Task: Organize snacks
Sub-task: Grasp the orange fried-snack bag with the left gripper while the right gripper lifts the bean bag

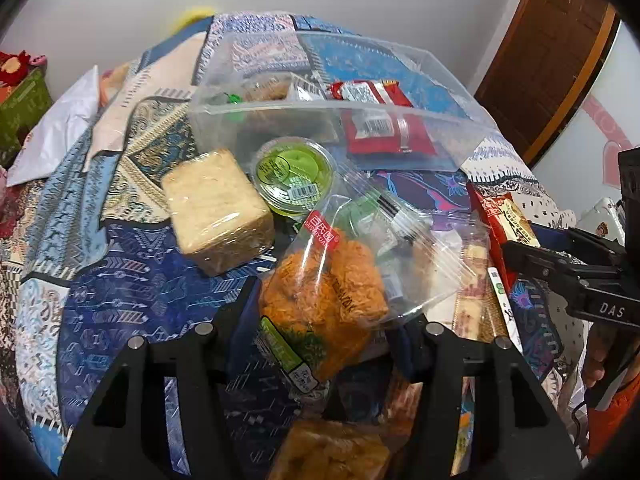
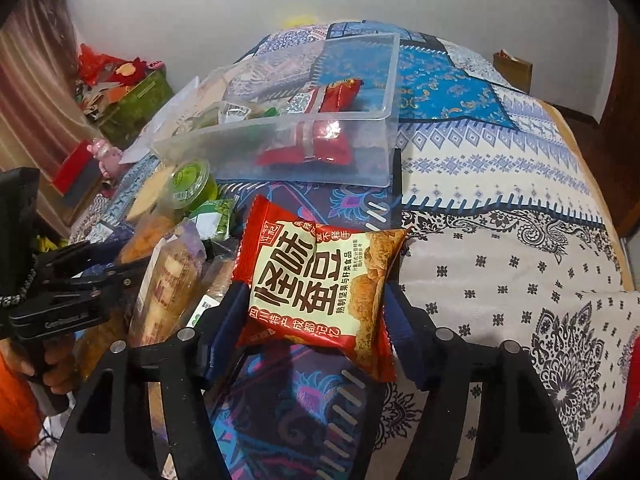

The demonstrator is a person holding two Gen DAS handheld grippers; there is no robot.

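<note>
My left gripper (image 1: 324,320) is shut on a clear bag of orange fried snack (image 1: 320,288) and holds it over the patterned cloth. My right gripper (image 2: 316,300) is shut on a red and cream snack packet (image 2: 320,284), lifted above the cloth. A clear plastic bin (image 1: 400,114) stands ahead and holds red packets (image 1: 384,132); it shows in the right wrist view (image 2: 280,152) too. A wrapped block of crackers (image 1: 218,210) and a green cup (image 1: 294,176) lie before the bin. The right gripper also shows at the right edge of the left wrist view (image 1: 520,252).
More snacks lie in a pile between the grippers: a long biscuit pack (image 2: 168,292) and a green pack (image 2: 214,216). A patterned cloth (image 2: 500,208) covers the table. Green box and clutter (image 2: 132,104) sit at far left. A wooden door (image 1: 560,40) is at right.
</note>
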